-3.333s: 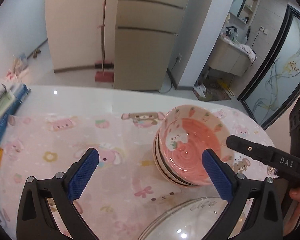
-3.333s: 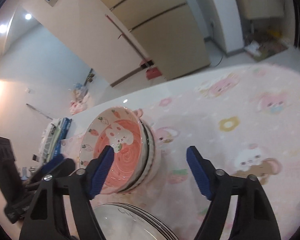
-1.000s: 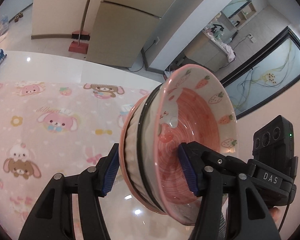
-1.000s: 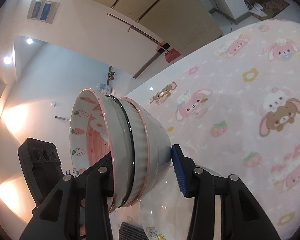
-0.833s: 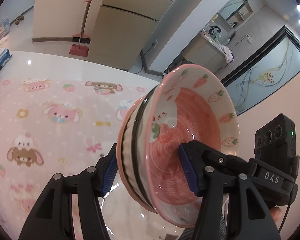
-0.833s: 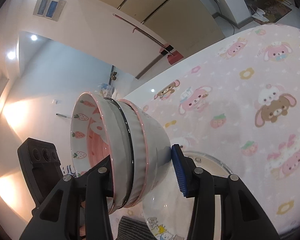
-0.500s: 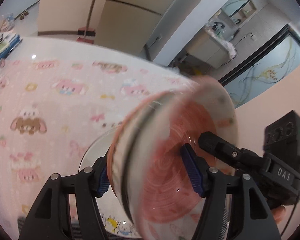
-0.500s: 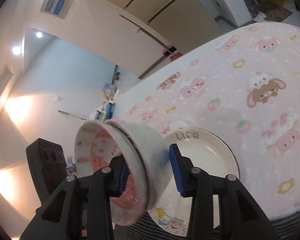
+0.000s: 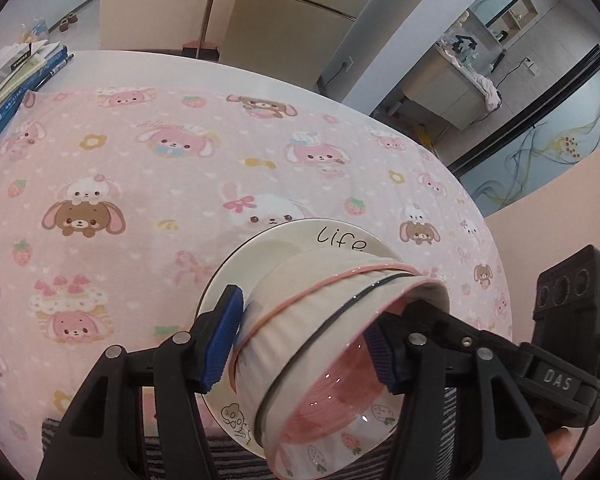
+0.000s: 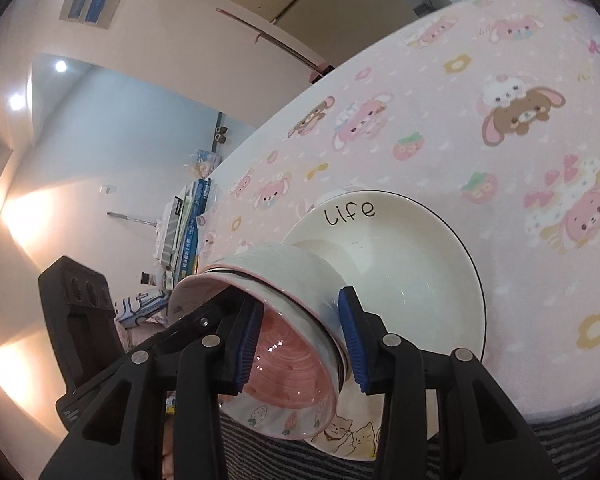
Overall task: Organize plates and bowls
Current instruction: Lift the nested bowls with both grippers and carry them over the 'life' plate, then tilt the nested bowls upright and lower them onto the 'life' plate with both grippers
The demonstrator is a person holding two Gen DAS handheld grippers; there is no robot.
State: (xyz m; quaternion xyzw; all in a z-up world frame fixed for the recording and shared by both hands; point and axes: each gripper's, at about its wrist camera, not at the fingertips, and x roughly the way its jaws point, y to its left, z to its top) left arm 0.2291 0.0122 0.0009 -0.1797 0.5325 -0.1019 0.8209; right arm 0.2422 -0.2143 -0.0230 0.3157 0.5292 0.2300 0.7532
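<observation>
A stack of nested bowls (image 9: 320,300), white ribbed outside and pink with strawberries inside, hangs tilted over a white plate (image 9: 260,256) lettered "Life". My left gripper (image 9: 302,344) grips the stack's wall, one pad outside and one inside, its jaws closing. My right gripper (image 10: 300,340) is shut on the opposite wall of the bowl stack (image 10: 292,280). The stack's foot points at the plate (image 10: 400,260); I cannot tell whether they touch. Each gripper's black body shows in the other's view, the right gripper (image 9: 560,340) and the left gripper (image 10: 80,320).
The plate lies near the front edge of a table under a pink cartoon cloth (image 9: 140,200). A grey striped cloth (image 10: 560,440) runs along that near edge. Books (image 9: 4,92) are piled at the table's far left. A fridge and a broom stand beyond.
Both grippers have carried the bowl stack toward me and downward. It was held high with its mouth facing the left camera; it now sits low over the "Life" plate.
</observation>
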